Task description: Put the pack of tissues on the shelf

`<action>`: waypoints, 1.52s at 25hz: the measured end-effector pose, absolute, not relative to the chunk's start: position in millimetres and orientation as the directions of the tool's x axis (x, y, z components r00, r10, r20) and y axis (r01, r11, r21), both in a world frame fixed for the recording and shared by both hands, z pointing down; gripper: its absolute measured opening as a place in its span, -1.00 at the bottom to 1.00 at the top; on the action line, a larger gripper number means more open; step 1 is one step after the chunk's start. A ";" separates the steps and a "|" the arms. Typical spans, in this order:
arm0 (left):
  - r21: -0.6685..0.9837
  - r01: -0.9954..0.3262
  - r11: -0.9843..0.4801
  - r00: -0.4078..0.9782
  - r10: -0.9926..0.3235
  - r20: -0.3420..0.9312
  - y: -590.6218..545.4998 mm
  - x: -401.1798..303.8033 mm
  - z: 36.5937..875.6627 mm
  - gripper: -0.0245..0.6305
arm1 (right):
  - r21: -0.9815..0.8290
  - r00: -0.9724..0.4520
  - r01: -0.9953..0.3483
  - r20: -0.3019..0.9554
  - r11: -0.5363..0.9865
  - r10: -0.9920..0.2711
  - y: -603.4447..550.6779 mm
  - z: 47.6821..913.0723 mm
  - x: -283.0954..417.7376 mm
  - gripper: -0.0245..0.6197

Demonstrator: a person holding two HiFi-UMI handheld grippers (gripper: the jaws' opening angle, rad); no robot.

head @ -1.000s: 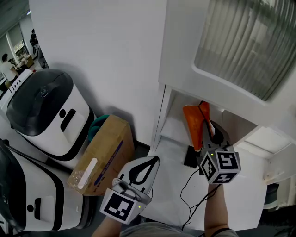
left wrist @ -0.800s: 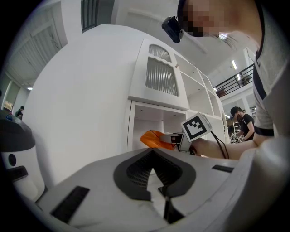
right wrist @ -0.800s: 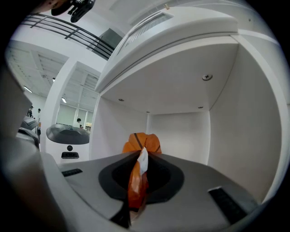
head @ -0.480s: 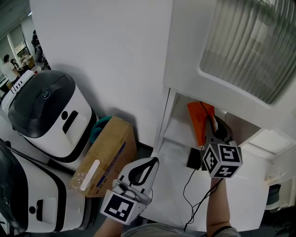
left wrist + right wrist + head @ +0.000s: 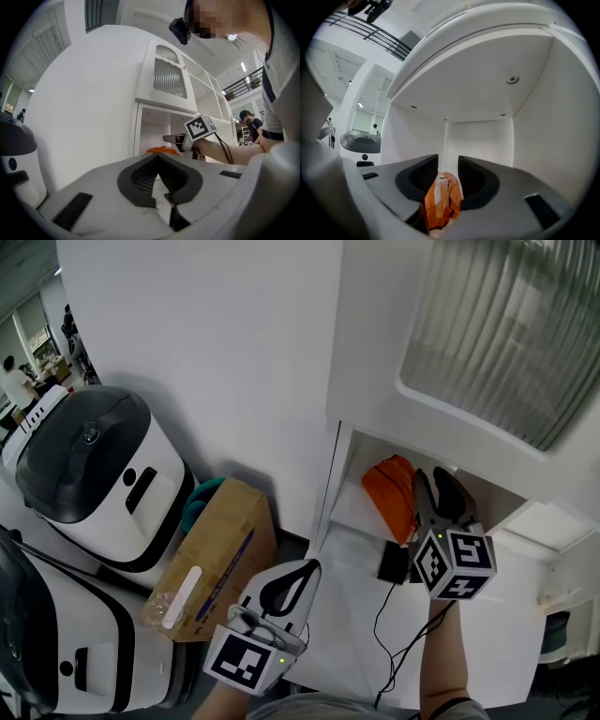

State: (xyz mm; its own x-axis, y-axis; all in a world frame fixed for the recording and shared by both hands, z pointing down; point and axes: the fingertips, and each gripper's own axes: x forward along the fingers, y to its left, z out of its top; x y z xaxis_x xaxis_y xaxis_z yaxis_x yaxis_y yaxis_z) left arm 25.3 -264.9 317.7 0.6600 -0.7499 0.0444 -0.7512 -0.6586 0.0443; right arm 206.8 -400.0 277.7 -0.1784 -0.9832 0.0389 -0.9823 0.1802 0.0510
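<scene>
The orange pack of tissues (image 5: 389, 491) lies on the floor of the open white shelf compartment (image 5: 349, 501). My right gripper (image 5: 434, 486) reaches level into that compartment, and its jaws have just been opening. In the right gripper view the pack (image 5: 440, 201) sits low between the spread jaws of the right gripper (image 5: 448, 161), and the pads do not press on it. My left gripper (image 5: 314, 565) hangs lower, in front of the cabinet, with its jaws shut on nothing. The left gripper view shows the left gripper (image 5: 158, 156), with the pack (image 5: 161, 150) and the right gripper (image 5: 171, 138) beyond it.
A small black adapter (image 5: 392, 562) with a thin black cable (image 5: 386, 615) lies on the white ledge below the shelf. A cardboard box (image 5: 211, 554) and two white-and-black machines (image 5: 94, 465) stand at the left. A ribbed glass door (image 5: 506, 324) is above the compartment.
The right gripper's jaws have spread apart. The orange pack, held upright between them before, now rests lower on the shelf floor. The left gripper has not moved.
</scene>
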 end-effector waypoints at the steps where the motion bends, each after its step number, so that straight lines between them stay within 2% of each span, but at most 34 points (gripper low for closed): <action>1: 0.045 -0.751 -0.659 0.661 -0.749 0.044 -264.9 25.7 317.5 -0.80 | 0.047 -0.184 -0.981 0.038 0.186 -0.982 -398.6 277.8 206.0 -0.43; 7: 0.045 -0.743 -0.668 0.669 -0.742 0.037 -262.7 29.4 316.6 -0.80 | 0.030 -0.228 -0.973 0.039 0.230 -0.973 -387.0 278.9 200.1 -0.56; 11: 0.045 -0.729 -0.683 0.684 -0.728 0.030 -259.0 33.4 316.4 -0.80 | 0.026 -0.246 -0.969 0.030 0.247 -0.969 -372.2 277.7 194.8 -0.89; 12: 0.044 -0.725 -0.688 0.689 -0.724 0.028 -258.4 34.5 316.0 -0.80 | 0.029 -0.251 -0.967 0.027 0.252 -0.968 -368.0 277.4 193.1 -0.92; 23: 0.043 -0.662 -0.748 0.749 -0.663 0.006 -253.9 39.4 312.0 -0.80 | 0.029 -0.265 -0.964 0.014 0.265 -0.964 -328.5 277.6 174.7 -0.92; 38: 0.035 -0.504 -0.863 0.863 -0.504 -0.006 -230.5 63.9 307.2 -0.80 | 0.008 -0.175 -0.985 0.000 0.175 -0.985 -260.5 272.1 175.3 -0.92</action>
